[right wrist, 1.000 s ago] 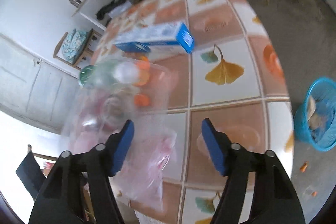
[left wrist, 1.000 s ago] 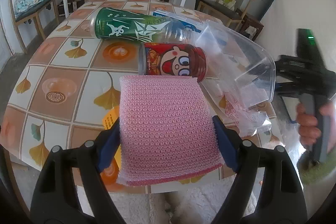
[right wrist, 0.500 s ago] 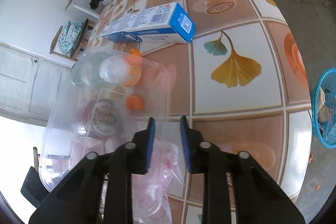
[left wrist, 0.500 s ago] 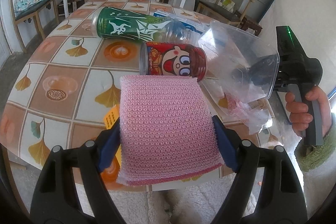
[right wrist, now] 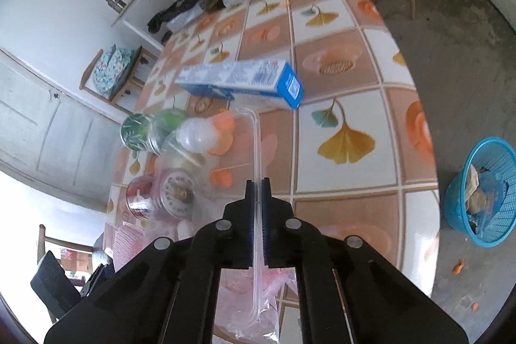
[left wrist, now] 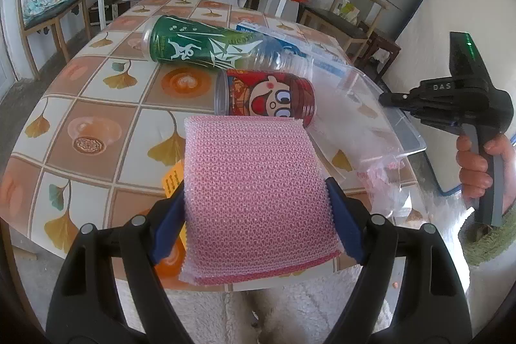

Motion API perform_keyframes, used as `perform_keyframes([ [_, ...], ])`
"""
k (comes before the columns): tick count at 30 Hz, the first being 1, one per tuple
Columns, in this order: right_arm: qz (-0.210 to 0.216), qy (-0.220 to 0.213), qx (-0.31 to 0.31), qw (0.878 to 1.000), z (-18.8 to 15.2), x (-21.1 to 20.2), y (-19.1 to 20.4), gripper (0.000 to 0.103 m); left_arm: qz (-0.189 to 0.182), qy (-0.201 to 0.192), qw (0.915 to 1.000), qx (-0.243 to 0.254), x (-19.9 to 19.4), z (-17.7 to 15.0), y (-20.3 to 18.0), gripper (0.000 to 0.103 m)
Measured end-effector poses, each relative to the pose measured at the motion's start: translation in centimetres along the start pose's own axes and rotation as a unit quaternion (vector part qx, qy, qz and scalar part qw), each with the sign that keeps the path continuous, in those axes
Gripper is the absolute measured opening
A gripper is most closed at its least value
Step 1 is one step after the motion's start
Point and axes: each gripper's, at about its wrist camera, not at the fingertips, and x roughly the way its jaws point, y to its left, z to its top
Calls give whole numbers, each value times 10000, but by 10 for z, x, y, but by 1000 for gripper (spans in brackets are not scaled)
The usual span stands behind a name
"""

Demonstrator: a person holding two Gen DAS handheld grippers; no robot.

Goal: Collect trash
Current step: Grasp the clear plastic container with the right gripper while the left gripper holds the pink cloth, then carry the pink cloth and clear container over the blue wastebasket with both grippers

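A clear plastic container [right wrist: 206, 163] is pinched by its thin rim between the closed jaws of the right gripper [right wrist: 257, 186], and it is held tipped on edge above the near right part of the tiled table [right wrist: 354, 105], so that the trash behind it is seen through its wall. A crumpled transparent bag [left wrist: 383, 179] lies under it at the table's near edge. To carry this step well, the rim is best kept deep between the pads, since thin clear plastic is judged likely to flex and slip; the container should be lifted without dragging the bag, then swung right toward the blue basket [right wrist: 477, 192], which stands on the floor well apart from the table and already holds rubbish. A pink mesh sponge [left wrist: 258, 199] is clamped across its width by the left gripper [left wrist: 256, 211], its jaws closed on the sponge's two sides, and it is held low over the near edge of the table. Just beyond it a red can [left wrist: 267, 100] with a cartoon face lies on its side, and a green-labelled bottle [left wrist: 206, 45] lies on its side farther back, touching or nearly touching the can. A blue and white box [right wrist: 238, 79] rests on the far right of the table. The right gripper is held level by a hand [left wrist: 477, 163] on its grip, fingers pointing left across the table; the left gripper points forward and slightly down.
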Motion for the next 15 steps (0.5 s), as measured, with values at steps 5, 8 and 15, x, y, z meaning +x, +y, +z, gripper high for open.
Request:
perform_keyframes([
  [5, 140, -159, 86, 9997, 1, -13, -4, 3, -74, -98, 9999, -57, -5, 0, 3, 77],
  [8, 265, -234, 164, 9992, 2, -19, -5, 3, -113, -159, 9998, -84, -7, 1, 3, 77],
  [15, 627, -412, 331, 9966, 7, -34, -3, 3, -223, -294, 9991, -202, -17, 2, 7, 77],
])
